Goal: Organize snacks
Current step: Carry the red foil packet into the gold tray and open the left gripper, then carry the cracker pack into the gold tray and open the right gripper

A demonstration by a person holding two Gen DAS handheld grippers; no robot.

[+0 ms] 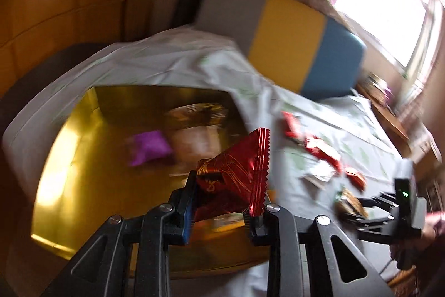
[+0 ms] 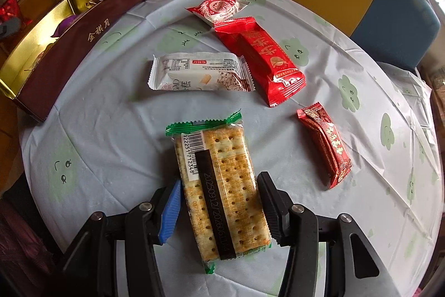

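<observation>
1. Your left gripper [image 1: 219, 202] is clamped tight on a shiny red foil snack packet [image 1: 236, 174]; the packet sticks up out of the jaws with its crimped edge up and to the right.
2. Just past the left gripper, ahead and to the left, sits the open gold-lined box [image 1: 83, 157]. A purple packet [image 1: 150, 148] lies inside it; the other contents are motion-blurred and can't be made out.
3. To the left gripper's right the tabletop [image 1: 319, 118] runs off toward a window. Red and white wrappers lie scattered there, too smeared to tell apart.
4. Your right gripper [image 2: 219, 208] is half open around the cracker pack [image 2: 219, 185]. Both pads sit beside the long edges; whether they press on it can't be told. The pack lies flat on the tabletop.
5. Ahead of the right gripper: a white wrapped bar [image 2: 200, 71], then a long red packet [image 2: 261, 57] to its right, touching a red-and-white round snack [image 2: 219, 9] beyond it.
6. A small dark red bar [image 2: 325, 144] lies to the right gripper's right, well apart from the cracker pack.
7. Open cloth lies left of the right gripper, up to the box's maroon wall [image 2: 83, 43].
8. The tabletop rim curves close on the right. The box's near corner overhangs the left rim.
</observation>
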